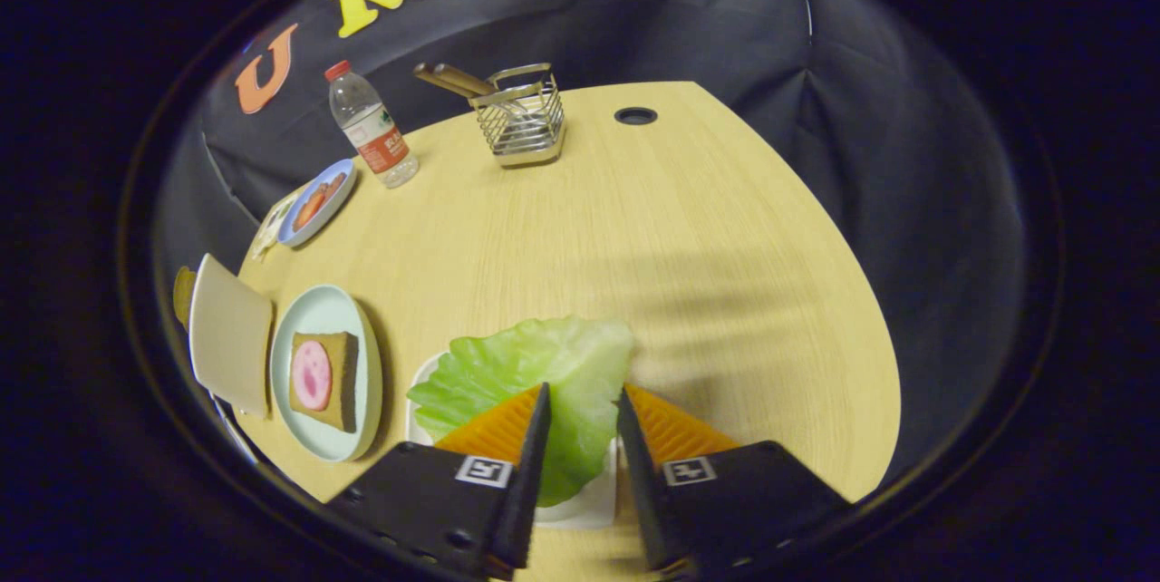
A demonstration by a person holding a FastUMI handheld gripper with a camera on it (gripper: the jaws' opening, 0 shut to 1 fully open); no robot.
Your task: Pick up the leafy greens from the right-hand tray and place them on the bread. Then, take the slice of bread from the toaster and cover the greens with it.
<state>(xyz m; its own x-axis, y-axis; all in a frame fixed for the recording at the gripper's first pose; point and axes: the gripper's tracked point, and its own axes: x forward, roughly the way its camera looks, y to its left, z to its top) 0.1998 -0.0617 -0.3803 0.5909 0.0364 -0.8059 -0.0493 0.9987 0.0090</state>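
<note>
At the near edge of the pale wood bench, the hand-held gripper hangs over a small white tray bearing a crinkled light-green lettuce leaf. The jaws stand partly open, one on either side of the leaf's near end; whether they press on it cannot be told, and the leaf looks to rest on the tray. Its long axis seems to run from between the jaws away and to the left, towards the bread, so a straight close should catch it.

Just left of the tray sits a round pale-blue plate carrying a brown square slice of bread topped with a pink round of sliced meat, where the greens must go. Beside that, at the bench's left edge, stands a cream-coloured boxy toaster with a bread slice showing behind it.

Farther along the left edge lie a small blue dish of food and a clear plastic water bottle with a red cap. At the far edge stands a wire cutlery holder with wooden-handled utensils, with a round cable hole to its right.
</note>
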